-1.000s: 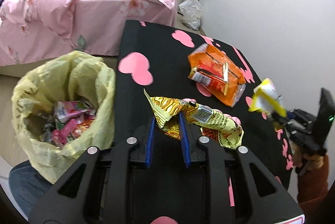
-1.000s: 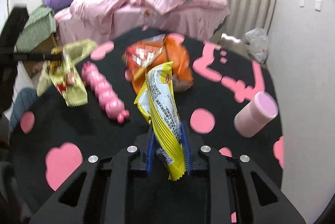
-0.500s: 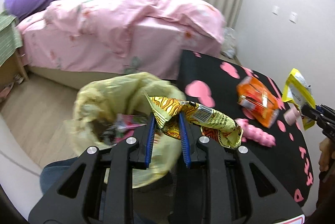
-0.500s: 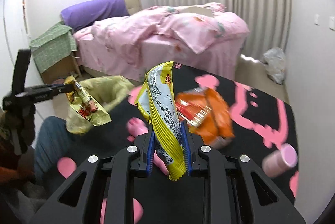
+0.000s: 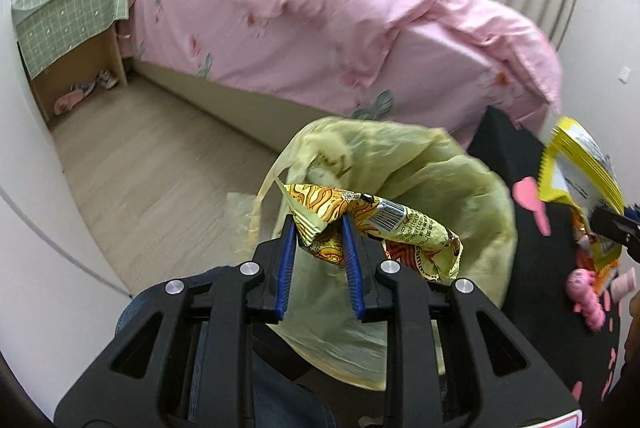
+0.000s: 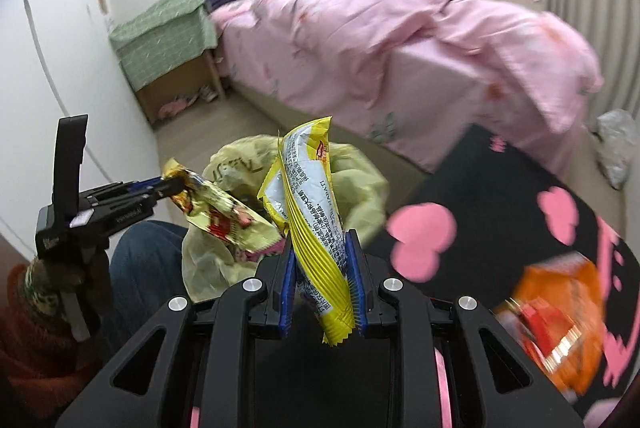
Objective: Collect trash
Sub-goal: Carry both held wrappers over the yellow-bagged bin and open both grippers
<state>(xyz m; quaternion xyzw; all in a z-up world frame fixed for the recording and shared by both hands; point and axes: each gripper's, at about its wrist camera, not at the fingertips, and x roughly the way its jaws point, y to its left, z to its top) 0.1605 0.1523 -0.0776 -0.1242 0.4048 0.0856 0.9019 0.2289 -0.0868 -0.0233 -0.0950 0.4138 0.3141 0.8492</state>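
— Starting at the left: why is the left gripper (image 5: 319,228) held so high?

— Its blue pads pinch the crumpled yellow-and-orange noodle wrapper (image 5: 372,228) right above the mouth of the yellow-green plastic bin bag (image 5: 472,187), so I judge letting go would drop it inside.

— And the right gripper (image 6: 322,252)?

— It clamps the flat yellow-and-white snack packet (image 6: 316,228) upright, nearer the black tablecloth with pink hearts (image 6: 500,187) and short of the bag mouth.

— Anything in the way?

— The two grippers crowd one opening, so the wrappers could collide. On the cloth remain an orange foil snack bag (image 6: 560,312) and a pink bumpy toy (image 5: 586,294). Behind stand the pink-quilted bed (image 5: 340,27) and a wooden nightstand under green checked cloth (image 5: 72,11).
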